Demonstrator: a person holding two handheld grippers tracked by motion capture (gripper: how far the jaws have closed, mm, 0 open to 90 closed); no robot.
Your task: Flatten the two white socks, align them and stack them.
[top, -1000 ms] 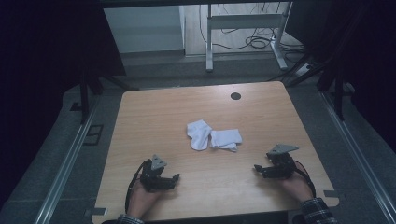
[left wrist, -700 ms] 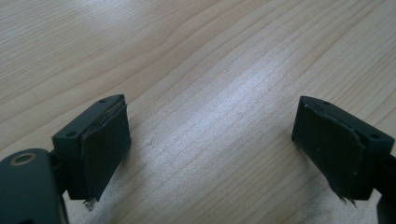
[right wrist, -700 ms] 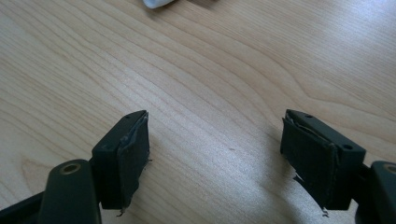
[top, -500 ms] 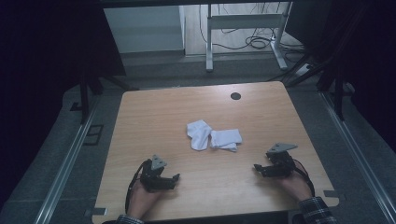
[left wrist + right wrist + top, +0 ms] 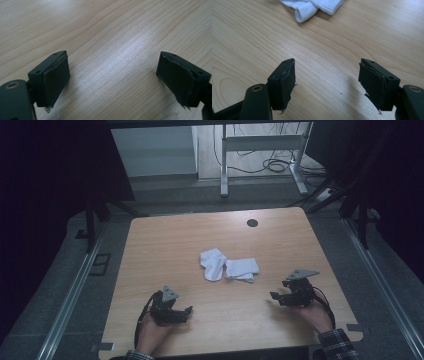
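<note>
In the high view the two white socks (image 5: 229, 266) lie crumpled and touching near the middle of the table (image 5: 165, 240), untouched, so by my judgement the work on them has not begun and all of it remains. The left gripper (image 5: 186, 312) rests low, near the socks' front left; the right gripper (image 5: 274, 297) sits to their front right, both well apart from them. In the left gripper view the jaws stand wide over bare wood. In the right gripper view the jaws, which have just been closing a little, remain wide and empty, the socks (image 5: 312, 6) lying ahead.
</note>
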